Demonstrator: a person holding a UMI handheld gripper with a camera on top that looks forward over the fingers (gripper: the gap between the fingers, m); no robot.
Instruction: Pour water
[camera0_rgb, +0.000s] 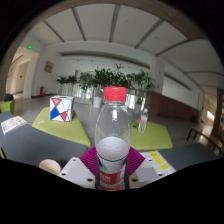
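A clear plastic water bottle (112, 125) with a red cap and a red-and-white label stands upright between my fingers. My gripper (112, 168) is shut on the bottle, its magenta pads (91, 160) pressing on both sides of the lower body near the label. The bottle is held above a grey table (40, 150). Its base is hidden below the fingers.
A round tan object (49, 166) lies on the table left of the fingers. A small standing card (61, 109) with a red, blue and white pattern stands farther back left. Yellow-green mats (50, 127) lie on the table. Potted plants (110, 78) line the back.
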